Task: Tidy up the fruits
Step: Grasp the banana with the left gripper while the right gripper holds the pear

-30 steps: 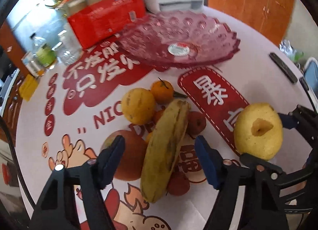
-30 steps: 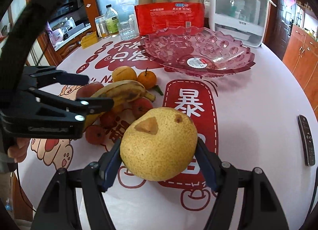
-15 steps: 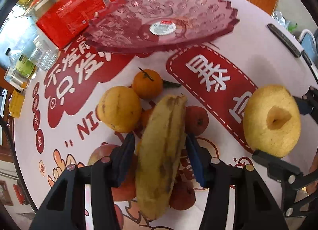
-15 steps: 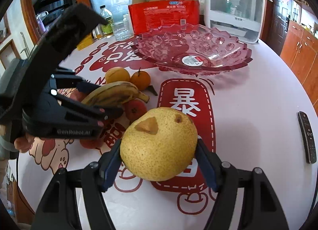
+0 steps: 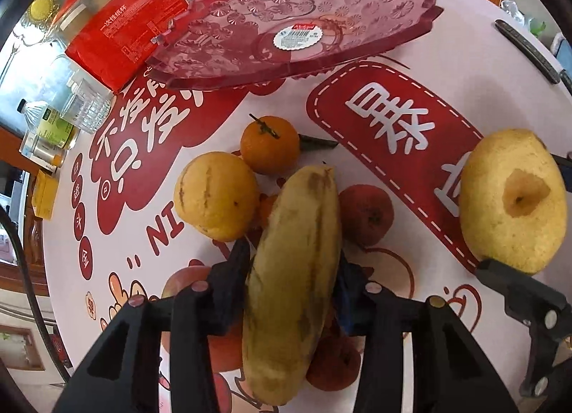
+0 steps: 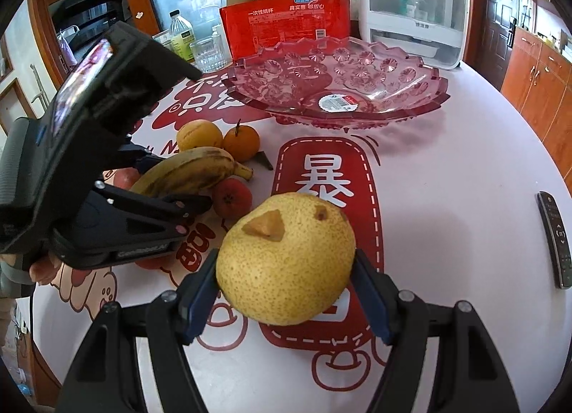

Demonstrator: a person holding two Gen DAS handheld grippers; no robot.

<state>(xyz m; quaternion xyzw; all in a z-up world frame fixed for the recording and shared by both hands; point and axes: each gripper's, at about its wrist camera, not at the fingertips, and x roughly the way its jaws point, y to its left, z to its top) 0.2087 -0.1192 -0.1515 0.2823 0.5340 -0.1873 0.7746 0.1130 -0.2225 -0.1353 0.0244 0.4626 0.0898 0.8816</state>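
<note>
On the left side of the round table [image 6: 464, 170], the left tongs [image 5: 291, 270] point steeply down over a heap of fruit. Their jaws have just been closing and now stand narrow, the dark pads pressed against both flanks of a brown-speckled banana [image 5: 296, 277], which lies on top of the heap. Around the banana sit a yellow orange [image 5: 216, 195], a stemmed tangerine [image 5: 270, 145] just beyond it, a small red fruit [image 5: 366, 214] on the banana's right, another red fruit [image 5: 334, 364] low on that side, and a reddish apple [image 5: 178, 284] partly hidden behind the left finger. Behind the heap, toward the middle of the table, a pink glass fruit dish [image 6: 422, 91] stands with only a sticker inside it. Behind the dish stands a red pack of paper cups [image 6: 286, 23]. Right of the heap, the right tongs [image 6: 286, 280] stand fairly wide, their blue pads clamped on the sides of a big yellow pear [image 6: 286, 263] held above the red printed tablecloth. Far right, a black remote [image 6: 554, 238] lies near the table's edge.
</note>
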